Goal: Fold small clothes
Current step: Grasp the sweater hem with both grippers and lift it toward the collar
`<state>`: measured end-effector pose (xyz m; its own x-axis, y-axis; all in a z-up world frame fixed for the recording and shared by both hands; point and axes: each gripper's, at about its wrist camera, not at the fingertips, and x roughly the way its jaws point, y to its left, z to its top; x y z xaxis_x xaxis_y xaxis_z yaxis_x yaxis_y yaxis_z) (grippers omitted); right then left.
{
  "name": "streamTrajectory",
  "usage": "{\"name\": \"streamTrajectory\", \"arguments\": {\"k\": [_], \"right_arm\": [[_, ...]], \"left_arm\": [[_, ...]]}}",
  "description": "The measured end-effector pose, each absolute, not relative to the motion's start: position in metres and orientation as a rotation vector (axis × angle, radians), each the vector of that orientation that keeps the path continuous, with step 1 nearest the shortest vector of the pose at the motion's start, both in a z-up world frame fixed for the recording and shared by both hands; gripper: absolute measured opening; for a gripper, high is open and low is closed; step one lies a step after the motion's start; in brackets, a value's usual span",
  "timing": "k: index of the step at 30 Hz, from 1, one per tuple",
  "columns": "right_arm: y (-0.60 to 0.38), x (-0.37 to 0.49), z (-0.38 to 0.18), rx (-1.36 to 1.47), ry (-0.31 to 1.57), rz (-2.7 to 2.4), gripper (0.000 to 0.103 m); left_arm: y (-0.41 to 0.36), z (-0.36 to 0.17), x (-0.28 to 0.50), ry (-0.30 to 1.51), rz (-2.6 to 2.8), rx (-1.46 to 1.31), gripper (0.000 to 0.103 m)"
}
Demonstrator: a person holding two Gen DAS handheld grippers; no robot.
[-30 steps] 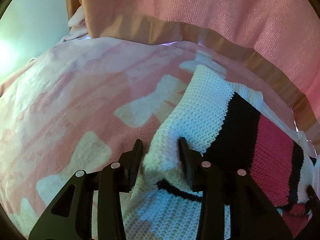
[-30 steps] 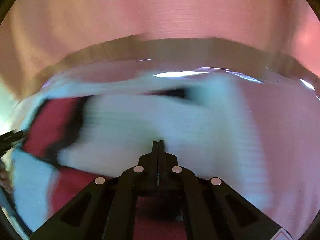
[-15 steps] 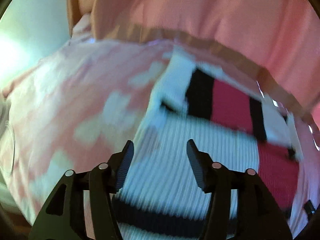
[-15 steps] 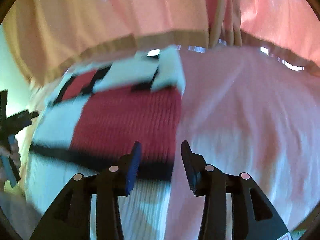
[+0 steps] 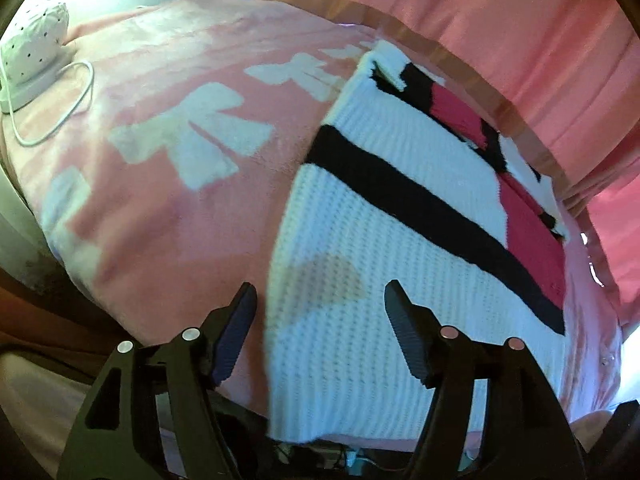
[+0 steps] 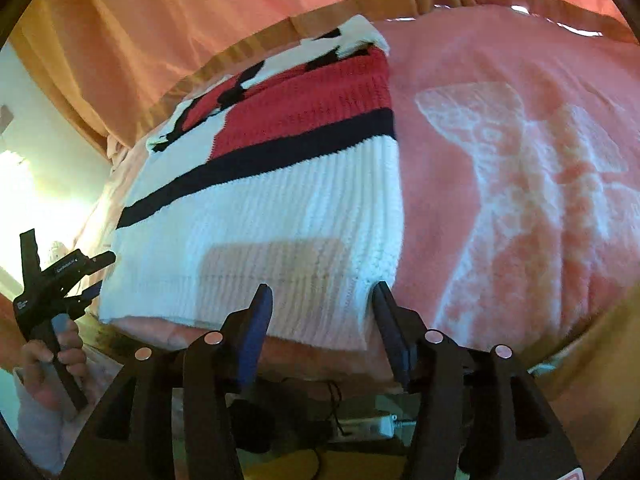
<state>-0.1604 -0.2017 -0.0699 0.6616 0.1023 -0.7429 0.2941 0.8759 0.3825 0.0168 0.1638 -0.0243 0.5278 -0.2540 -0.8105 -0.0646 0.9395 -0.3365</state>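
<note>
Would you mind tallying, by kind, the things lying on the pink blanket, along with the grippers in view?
Knitted sweater: 1
White dotted object with cord: 1
Grippers, both open: 2, the left gripper and the right gripper
Total: 4

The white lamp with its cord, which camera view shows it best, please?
The left wrist view: the dotted white lamp sits at the blanket's far left corner, its cord looping beside it. The right wrist view shows only glare there.
</note>
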Motion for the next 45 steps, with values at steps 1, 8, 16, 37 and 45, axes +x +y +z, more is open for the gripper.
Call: {"name": "streamTrajectory", "arguments": {"k": [1,8,16,37,45], "right_arm": [[-0.201,-0.159,-0.07,0.497,0.844,-0.115,0.053],[-0.207,-0.148,-0.072,0.543,0.822,-0.098,0.009],[-0.226,-0.187,-0.005,0.51,0.653,-0.089,0.007],[-0.217,-0.281,0.099,0.353,0.479,-0.096,0.006],[-0.311,-0.105,0.096,0.357,0.442,-0.104,0.006]], "left_arm": [[0.161,-0.025,0.015,1.012,-0.123,-0.336,0.064],[0.151,-0.028,0.022,1.017,-0.147,-0.313,0.016],[0.152,0.032,-0.02,0.931,-0.268,-0.391,0.007],[0.132,0.141,-0.113,0.716,-0.397,-0.309,0.004],[0.084,0.155,0.068,0.483,-0.176,-0.233,0.004]]}}
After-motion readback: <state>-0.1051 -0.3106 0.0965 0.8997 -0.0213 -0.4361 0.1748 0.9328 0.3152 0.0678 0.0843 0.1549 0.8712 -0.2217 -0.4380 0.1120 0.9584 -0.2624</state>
